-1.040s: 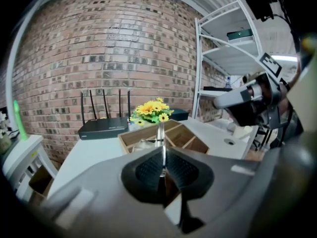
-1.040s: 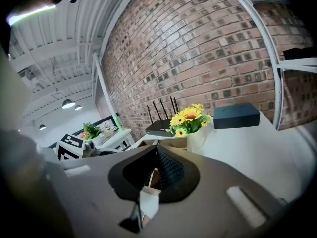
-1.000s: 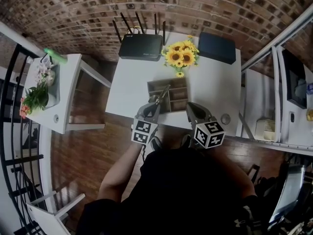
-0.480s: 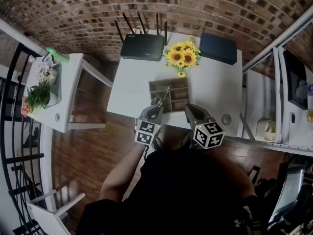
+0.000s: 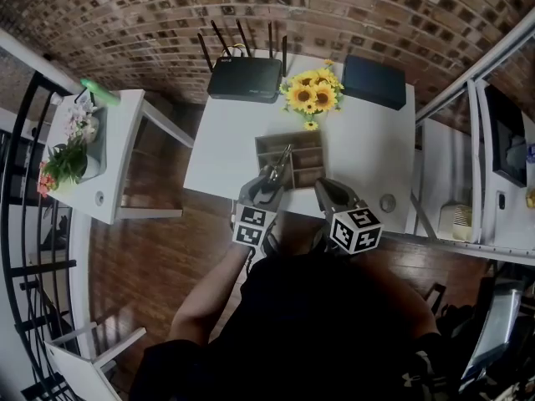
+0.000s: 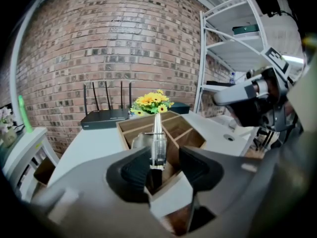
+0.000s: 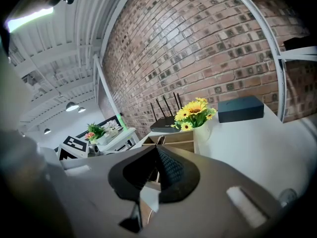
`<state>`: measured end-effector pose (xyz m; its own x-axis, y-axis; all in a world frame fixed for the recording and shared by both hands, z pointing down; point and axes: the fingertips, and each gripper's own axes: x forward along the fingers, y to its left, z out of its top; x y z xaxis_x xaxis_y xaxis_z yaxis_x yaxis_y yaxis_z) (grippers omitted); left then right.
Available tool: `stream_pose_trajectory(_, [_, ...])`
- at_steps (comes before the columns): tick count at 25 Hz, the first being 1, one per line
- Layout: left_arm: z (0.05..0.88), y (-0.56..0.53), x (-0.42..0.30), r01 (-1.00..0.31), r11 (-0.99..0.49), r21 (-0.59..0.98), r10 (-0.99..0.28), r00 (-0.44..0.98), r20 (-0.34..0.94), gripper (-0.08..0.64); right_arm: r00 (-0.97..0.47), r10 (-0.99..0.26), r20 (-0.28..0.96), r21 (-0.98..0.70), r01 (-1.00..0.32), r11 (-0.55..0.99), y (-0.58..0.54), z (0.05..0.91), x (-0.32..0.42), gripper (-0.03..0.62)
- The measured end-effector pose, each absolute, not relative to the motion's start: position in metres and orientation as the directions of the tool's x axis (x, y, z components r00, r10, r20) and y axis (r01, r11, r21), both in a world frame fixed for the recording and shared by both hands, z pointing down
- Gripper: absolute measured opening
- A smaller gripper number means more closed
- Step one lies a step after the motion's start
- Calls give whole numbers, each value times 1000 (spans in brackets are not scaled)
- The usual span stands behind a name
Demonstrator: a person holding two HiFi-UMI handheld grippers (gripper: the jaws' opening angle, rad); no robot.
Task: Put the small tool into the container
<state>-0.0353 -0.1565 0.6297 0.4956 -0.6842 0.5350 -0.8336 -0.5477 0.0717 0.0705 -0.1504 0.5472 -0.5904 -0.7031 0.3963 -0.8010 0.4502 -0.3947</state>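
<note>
A: Left gripper point(image 6: 159, 168)?
B: Jaws opening. The small tool point(image 6: 158, 145) stands between the pads, with a gap showing on each side.
A: Where is the tool sitting?
B: Its dark lower end is down in the near corner of the wooden container point(image 6: 143, 120). The metal tip slants up toward the sunflowers point(image 6: 150, 99).
A: Right gripper point(image 7: 156, 168)?
B: Jaws together, nothing in them. It hangs just right of the container, over the edge of the white table point(image 5: 368, 140).
</note>
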Motion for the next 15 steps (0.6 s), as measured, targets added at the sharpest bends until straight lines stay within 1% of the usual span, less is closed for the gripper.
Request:
stream_pose_trajectory(3, [626,-156,-38,-845,-530,75,-698,485,527,217,-592,-701,397,-396,-800,451,-150,548,71,11])
stream_pose_trajectory(7, [602,-155,-42,-861,-497,111,-733,485,478,221,-593,-702,395,-397,-799,451,-150,547,72,11])
stream_pose_trajectory(10, [561,-148,-37,-850,-491,189,-742,522,421,163,-586,-707,395,-396,-803,445,-151,546,76,11])
stream_pose_trajectory(13, [535,-145,-39,-846,-485,219,-776,532,338,124,-574,-722,387,-377,-813,444,-152,541,83,11])
stream_pose_trajectory(14, [526,-144,-40,-846,-480,230,-787,532,313,99,-571,-728,380,-366,-816,448,-153,537,85,11])
stream_pose_trajectory(15, [516,-142,-41,-845,-474,248,-796,532,291,55,-569,-734,371,-354,-817,455,-153,532,86,11])
